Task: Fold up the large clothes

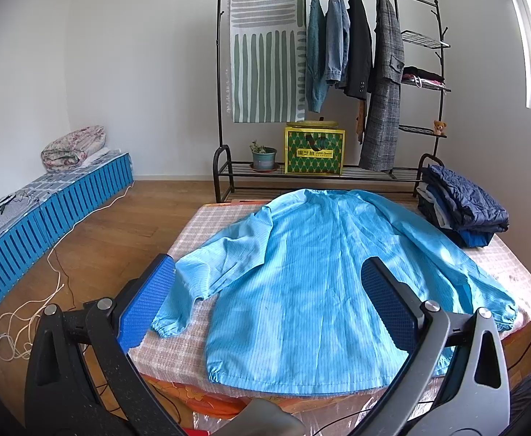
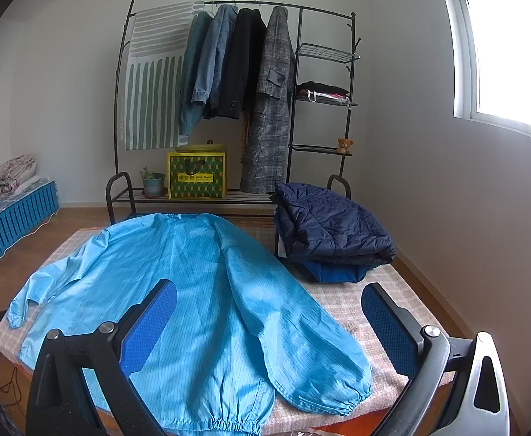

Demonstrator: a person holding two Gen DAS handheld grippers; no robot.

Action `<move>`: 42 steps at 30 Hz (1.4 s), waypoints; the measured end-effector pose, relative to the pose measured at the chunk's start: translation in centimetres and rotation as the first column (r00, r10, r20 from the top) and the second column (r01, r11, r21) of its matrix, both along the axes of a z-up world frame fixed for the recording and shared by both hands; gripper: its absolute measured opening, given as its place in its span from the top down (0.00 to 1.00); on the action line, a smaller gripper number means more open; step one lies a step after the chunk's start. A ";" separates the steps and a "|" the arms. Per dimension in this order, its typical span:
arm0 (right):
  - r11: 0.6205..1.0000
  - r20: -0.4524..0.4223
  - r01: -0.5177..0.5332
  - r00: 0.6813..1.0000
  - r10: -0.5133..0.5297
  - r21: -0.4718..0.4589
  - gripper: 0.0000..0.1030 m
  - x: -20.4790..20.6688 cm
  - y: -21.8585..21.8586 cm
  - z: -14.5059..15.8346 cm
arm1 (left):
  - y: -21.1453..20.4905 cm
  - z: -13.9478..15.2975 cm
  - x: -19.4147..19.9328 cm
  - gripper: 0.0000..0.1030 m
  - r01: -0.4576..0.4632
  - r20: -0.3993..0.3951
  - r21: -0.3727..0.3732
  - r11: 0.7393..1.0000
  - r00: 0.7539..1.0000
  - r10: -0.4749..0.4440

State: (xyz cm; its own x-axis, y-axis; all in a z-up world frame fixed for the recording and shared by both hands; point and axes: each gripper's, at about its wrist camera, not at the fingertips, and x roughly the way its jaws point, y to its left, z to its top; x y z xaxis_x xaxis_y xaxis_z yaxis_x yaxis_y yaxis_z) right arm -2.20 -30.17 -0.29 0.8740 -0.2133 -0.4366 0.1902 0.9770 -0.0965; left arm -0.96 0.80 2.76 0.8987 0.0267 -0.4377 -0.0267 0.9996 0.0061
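Here a light blue jacket (image 1: 302, 283) lies spread flat, sleeves out, on the checked table cover (image 1: 193, 232) beside a stack of folded dark clothes (image 1: 461, 214), while the left gripper (image 1: 265, 301) and right gripper (image 2: 269, 327) hover above it, both spread wide and holding nothing.

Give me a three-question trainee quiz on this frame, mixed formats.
1. True or false: the light blue pinstriped long-sleeved jacket lies spread flat on the checked table cover, not yet folded.
2. Multiple choice: the stack of folded dark navy quilted clothes sits at the table's A) near left corner B) far right corner C) centre.
3. Fill in: the jaws of the left gripper and the right gripper stand ____, holding nothing.

Key: 1 true; 2 B; 3 open.
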 end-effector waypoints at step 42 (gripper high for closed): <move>1.000 0.009 -0.003 1.000 0.004 -0.006 0.00 -0.2 0.4 0.2 | -0.8 0.1 0.1 0.00 -0.003 0.023 0.012 1.000 1.000 0.003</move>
